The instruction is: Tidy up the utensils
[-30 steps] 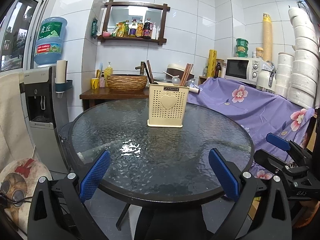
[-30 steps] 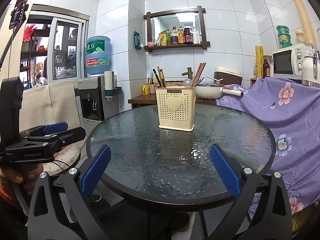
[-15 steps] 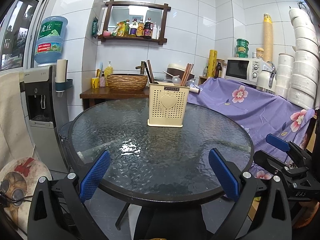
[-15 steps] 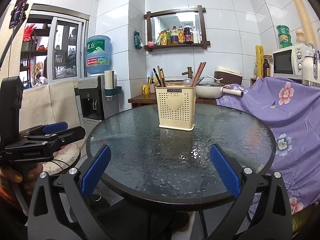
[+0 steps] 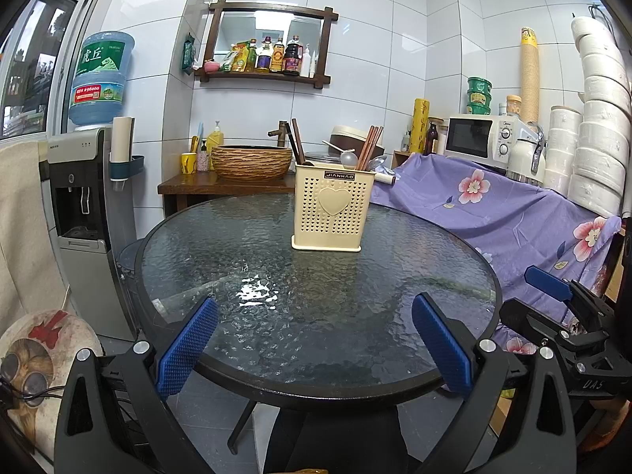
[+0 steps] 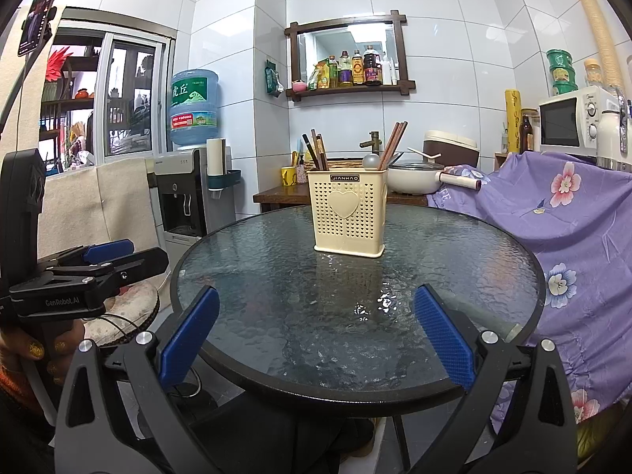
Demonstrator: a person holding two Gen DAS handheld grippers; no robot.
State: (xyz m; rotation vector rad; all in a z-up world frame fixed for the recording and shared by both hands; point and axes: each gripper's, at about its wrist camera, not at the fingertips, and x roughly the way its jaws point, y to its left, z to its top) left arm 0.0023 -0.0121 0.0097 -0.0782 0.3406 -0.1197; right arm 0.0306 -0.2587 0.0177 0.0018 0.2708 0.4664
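Note:
A cream perforated utensil holder (image 5: pixel 331 210) (image 6: pixel 348 211) with a heart on its front stands upright at the far middle of the round glass table (image 5: pixel 221 233) (image 6: pixel 466 252). Chopsticks (image 5: pixel 369 146) (image 6: pixel 392 143), dark sticks (image 6: pixel 316 152) and a spoon (image 5: pixel 347 157) stick out of its top. My left gripper (image 5: pixel 314 341) hangs open at the table's near edge, nothing between its blue pads. My right gripper (image 6: pixel 316 335) is open too, at the near edge, empty. The left gripper also shows at the far left of the right wrist view.
A water dispenser (image 5: pixel 85 213) stands left of the table. A purple flowered cloth (image 5: pixel 493 213) covers furniture on the right, with a microwave (image 5: pixel 480 140) behind. A woven basin (image 5: pixel 252 162) and a pot (image 6: pixel 412 177) sit on a wooden counter behind the holder.

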